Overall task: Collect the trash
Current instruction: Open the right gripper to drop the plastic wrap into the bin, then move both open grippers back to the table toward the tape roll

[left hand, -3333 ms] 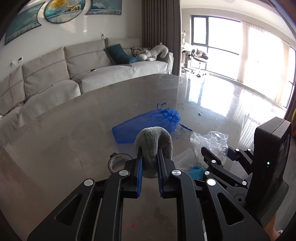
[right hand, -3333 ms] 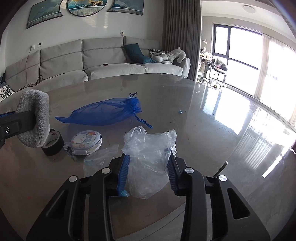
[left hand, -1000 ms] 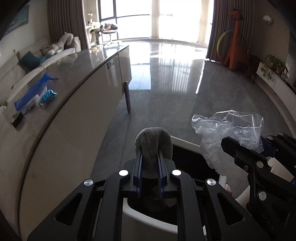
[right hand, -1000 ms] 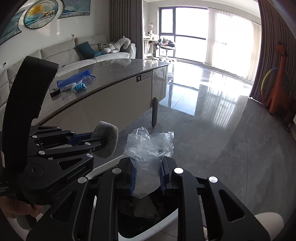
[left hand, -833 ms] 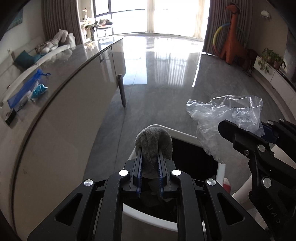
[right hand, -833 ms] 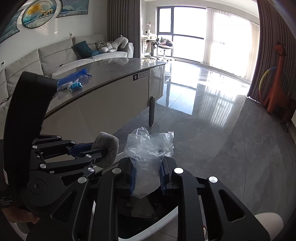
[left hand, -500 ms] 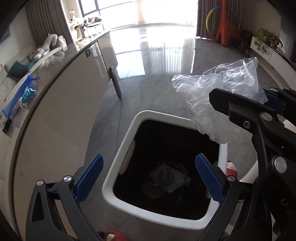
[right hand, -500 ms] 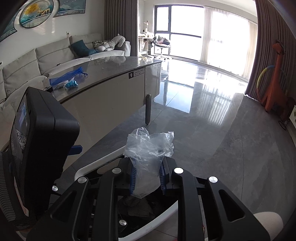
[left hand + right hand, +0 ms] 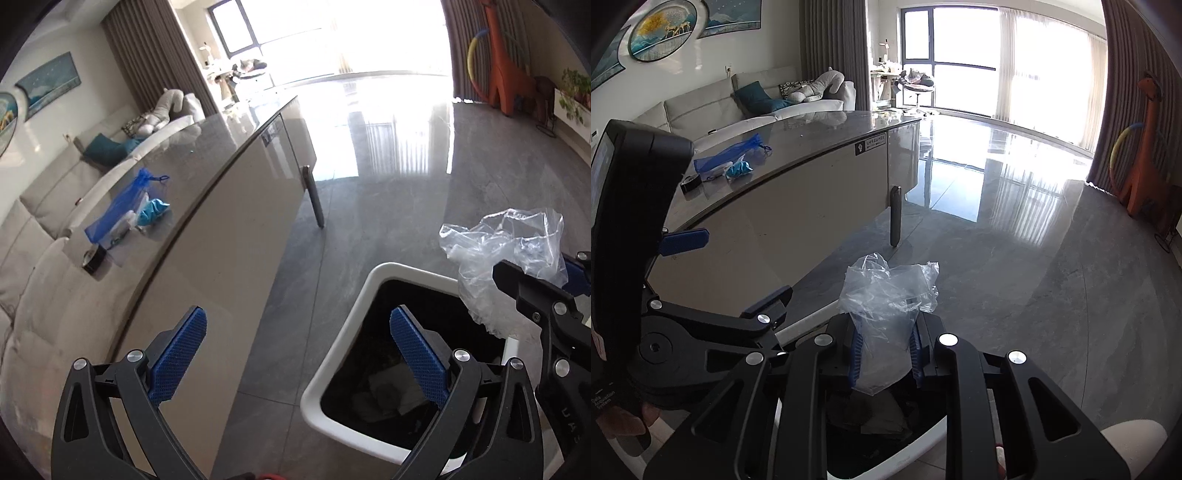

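My left gripper (image 9: 297, 350) is open and empty, held beside the left rim of a white trash bin (image 9: 334, 350) with a black liner. Grey trash (image 9: 384, 391) lies at the bin's bottom. My right gripper (image 9: 884, 354) is shut on a crumpled clear plastic bag (image 9: 886, 306) and holds it over the bin (image 9: 923, 448). The bag also shows in the left wrist view (image 9: 506, 258), above the bin's right rim. The open left gripper shows in the right wrist view (image 9: 727, 266), at the left.
A grey table (image 9: 207, 155) stands to the left with a blue mesh bag (image 9: 122, 203), a teal item (image 9: 153, 212) and a black tape roll (image 9: 94, 258) on it. Its leg (image 9: 314, 195) stands on the grey floor. A sofa is behind.
My left gripper opened and let the grey cloth drop into the bin, then swung left toward the table. The right gripper still holds the plastic bag over the bin.
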The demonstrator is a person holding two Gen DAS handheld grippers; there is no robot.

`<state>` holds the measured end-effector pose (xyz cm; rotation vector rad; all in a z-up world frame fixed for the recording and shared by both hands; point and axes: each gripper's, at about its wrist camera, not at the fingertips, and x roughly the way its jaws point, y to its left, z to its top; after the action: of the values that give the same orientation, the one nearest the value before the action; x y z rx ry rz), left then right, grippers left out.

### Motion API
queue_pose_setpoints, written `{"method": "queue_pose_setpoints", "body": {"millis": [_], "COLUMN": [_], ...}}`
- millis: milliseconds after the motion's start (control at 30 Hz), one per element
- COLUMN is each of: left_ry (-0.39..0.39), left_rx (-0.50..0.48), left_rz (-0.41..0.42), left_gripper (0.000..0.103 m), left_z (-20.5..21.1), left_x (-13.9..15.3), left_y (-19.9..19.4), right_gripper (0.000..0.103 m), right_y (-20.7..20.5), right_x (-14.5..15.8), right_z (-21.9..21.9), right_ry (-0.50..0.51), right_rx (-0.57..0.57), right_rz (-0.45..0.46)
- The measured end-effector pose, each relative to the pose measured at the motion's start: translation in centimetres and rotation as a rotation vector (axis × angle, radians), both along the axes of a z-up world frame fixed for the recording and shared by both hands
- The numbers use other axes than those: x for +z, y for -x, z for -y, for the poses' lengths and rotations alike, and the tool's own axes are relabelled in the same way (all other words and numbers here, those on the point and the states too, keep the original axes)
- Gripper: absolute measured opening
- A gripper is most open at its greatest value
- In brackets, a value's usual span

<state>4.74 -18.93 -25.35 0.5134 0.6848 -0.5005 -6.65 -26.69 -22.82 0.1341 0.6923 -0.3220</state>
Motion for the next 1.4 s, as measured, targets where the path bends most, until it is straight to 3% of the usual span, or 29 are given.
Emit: {"method": "queue_pose_setpoints", "body": {"millis": [200, 333, 367, 467, 500, 667, 1033, 1400], "left_ry": [0.124, 0.142, 0.141, 0.137, 0.132, 0.157, 0.181, 0.249], "left_rx": [0.045, 0.032, 0.031, 0.036, 0.043, 0.076, 0.145, 0.299], "left_rz": [0.046, 0.021, 0.012, 0.002, 0.005, -0.024, -0.047, 0.029], "left_gripper": [0.098, 0.098, 0.098, 0.098, 0.098, 0.098, 0.098, 0.098], "left_z": [-1.6, -1.3, -1.5, -1.5, -1.6, -2.5, -3.6, -7.9], "left_x": [2.9, 3.1, 2.9, 2.7, 2.6, 2.6, 2.9, 6.3], "left_y": [-0.1, -0.2, -0.5, -1.0, -1.2, -2.1, -3.6, -7.2], "right_gripper": [0.023, 0.024, 0.029, 0.097, 0.098, 0.098, 0.098, 0.098], "right_y": [-0.8, -1.2, -1.3, -2.3, -2.2, -1.7, -2.3, -6.0], "right_x": [-0.9, -1.8, -2.0, -3.6, -3.9, -3.5, 0.8, 4.9], "right_z": [-0.7, -1.5, -1.7, -2.3, -2.6, -2.3, -1.5, -2.5], "right_ry": [-0.008, -0.015, -0.017, -0.028, 0.005, 0.005, 0.019, 0.089], "right_rx": [0.024, 0.048, 0.056, 0.078, 0.066, 0.039, 0.036, 0.117], "right_rz": [-0.019, -0.043, -0.051, -0.146, -0.152, -0.12, -0.011, 0.096]}}
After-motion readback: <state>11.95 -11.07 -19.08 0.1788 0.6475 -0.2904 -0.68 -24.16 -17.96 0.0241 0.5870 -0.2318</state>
